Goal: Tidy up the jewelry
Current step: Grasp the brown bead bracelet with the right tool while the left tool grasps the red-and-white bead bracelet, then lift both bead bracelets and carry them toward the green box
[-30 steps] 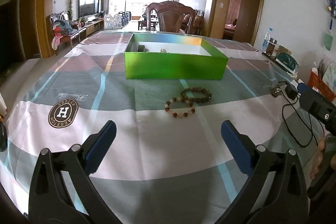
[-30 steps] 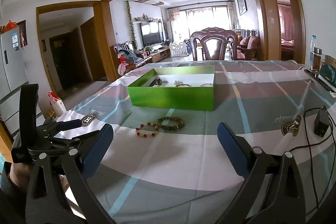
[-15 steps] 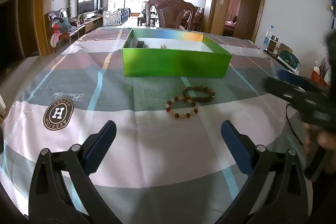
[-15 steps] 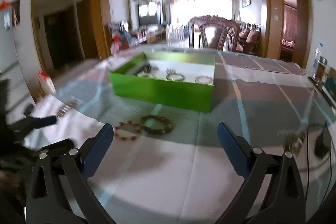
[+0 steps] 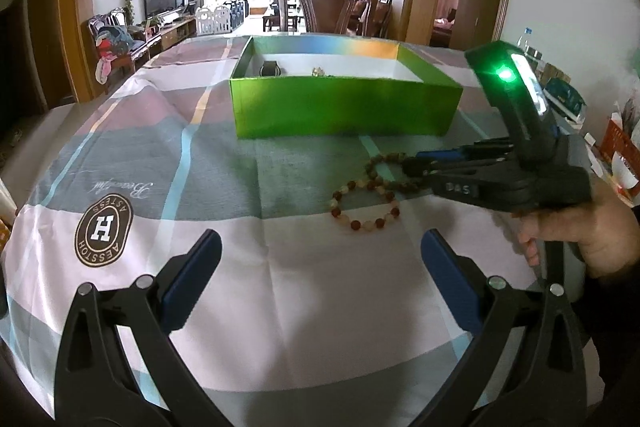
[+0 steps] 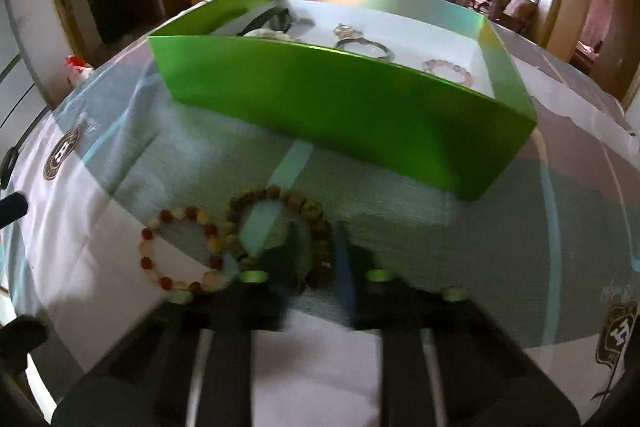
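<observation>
Two bead bracelets lie overlapping on the checked tablecloth in front of an open green box (image 5: 344,107) (image 6: 340,99). One is dark olive-brown (image 6: 276,193) (image 5: 384,159), the other red and cream (image 6: 166,215) (image 5: 362,225). My right gripper (image 6: 320,251) (image 5: 408,167) reaches in from the right. Its jaws are closing, and the near side of the dark bracelet sits pinched between the pads. My left gripper (image 5: 320,247) hovers open over bare cloth, short of the bracelets, with nothing between its fingers.
The box holds a watch (image 5: 270,69), a metal bangle (image 6: 362,45) and a pink bead bracelet (image 6: 448,69). A person's hand (image 5: 580,239) grips the right tool. A carved wooden chair (image 5: 332,3) stands behind the table. An orange basket (image 5: 618,139) sits at the right edge.
My right gripper swung in from the right, dropped to the bracelets and closed its wide jaws around the dark one. The left gripper edged slightly closer to the box, still open.
</observation>
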Tool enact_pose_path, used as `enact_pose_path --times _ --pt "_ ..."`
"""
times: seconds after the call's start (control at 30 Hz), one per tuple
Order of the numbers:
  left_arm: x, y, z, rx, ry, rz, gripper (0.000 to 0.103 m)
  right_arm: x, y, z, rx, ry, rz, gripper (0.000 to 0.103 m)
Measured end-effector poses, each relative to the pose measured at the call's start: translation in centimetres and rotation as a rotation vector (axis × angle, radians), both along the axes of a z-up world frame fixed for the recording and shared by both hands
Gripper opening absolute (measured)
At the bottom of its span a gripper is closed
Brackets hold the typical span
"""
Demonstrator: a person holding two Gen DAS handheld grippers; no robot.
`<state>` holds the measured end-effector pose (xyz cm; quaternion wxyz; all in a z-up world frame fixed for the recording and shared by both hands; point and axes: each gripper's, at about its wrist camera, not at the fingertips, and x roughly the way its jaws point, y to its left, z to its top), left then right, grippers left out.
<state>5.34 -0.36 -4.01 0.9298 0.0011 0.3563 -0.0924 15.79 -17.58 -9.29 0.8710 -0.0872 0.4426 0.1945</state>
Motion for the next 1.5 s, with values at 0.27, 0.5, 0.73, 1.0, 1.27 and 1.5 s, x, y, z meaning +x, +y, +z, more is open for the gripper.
enact_pose_path --times 0.27,0.5,0.73,1.0,1.27,1.5 --pt "4.2 -1.2 -0.7 0.032 0.059 -0.037 0.096 -3.7 -3.5 4.1 0.181 -0.130 -0.034 0.011" --pt "9.1 -2.0 -3.5 0.037 0.203 -0.059 0.041 -10.1 -7.8 7.7 0.252 -0.242 -0.068 0.011" --pt "10.1 -2.3 -3.8 0.052 0.207 -0.048 0.008 -13.5 -8.9 10.1 0.261 -0.318 -0.074 0.011" --pt "5.6 -1.3 0.4 0.032 0.060 -0.051 0.007 -14.4 -8.6 11.2 0.298 -0.361 -0.062 0.011" --pt "-1.6 -0.6 6.3 0.020 -0.081 -0.063 0.007 -16.2 -7.7 11.3 0.347 -0.372 -0.037 0.011" --pt "-4.3 -0.4 7.2 0.008 -0.101 -0.069 0.007 -16.9 -7.4 10.7 0.360 -0.351 -0.034 0.011"
